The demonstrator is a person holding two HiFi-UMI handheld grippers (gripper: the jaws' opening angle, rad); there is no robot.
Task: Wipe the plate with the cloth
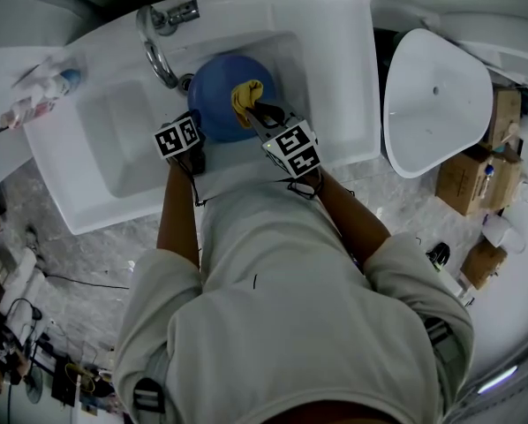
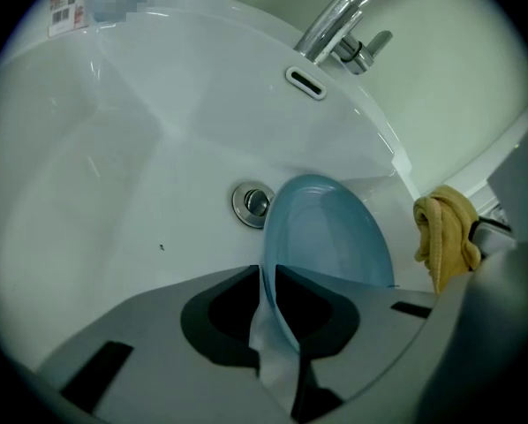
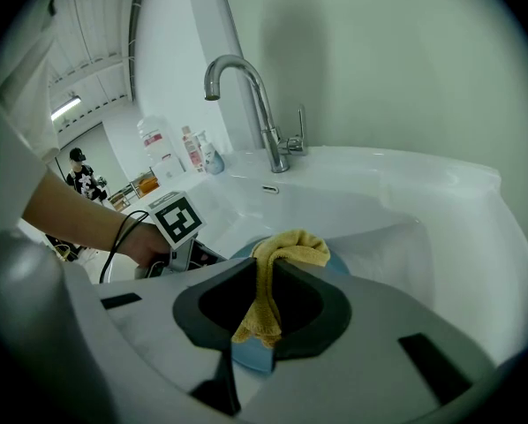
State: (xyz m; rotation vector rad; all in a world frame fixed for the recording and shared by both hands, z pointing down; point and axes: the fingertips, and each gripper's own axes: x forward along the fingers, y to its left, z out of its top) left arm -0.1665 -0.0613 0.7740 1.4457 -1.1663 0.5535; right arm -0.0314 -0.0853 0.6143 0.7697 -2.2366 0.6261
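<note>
A blue plate (image 1: 213,95) is held tilted over the white sink basin (image 1: 123,140), below the tap. My left gripper (image 1: 192,129) is shut on the plate's near rim (image 2: 273,316). The plate's pale blue face (image 2: 330,232) stands upright past the jaws. My right gripper (image 1: 257,113) is shut on a yellow cloth (image 1: 245,95), which lies bunched against the plate's right side. In the right gripper view the cloth (image 3: 277,272) hangs between the jaws, with the plate (image 3: 246,356) showing under it. The cloth (image 2: 445,232) also shows at the right of the left gripper view.
A chrome tap (image 1: 161,38) arches over the basin, and the drain (image 2: 252,202) lies just behind the plate. Bottles (image 1: 41,91) stand on the sink's left ledge. A white toilet bowl (image 1: 432,95) is to the right, with cardboard boxes (image 1: 471,179) beyond it.
</note>
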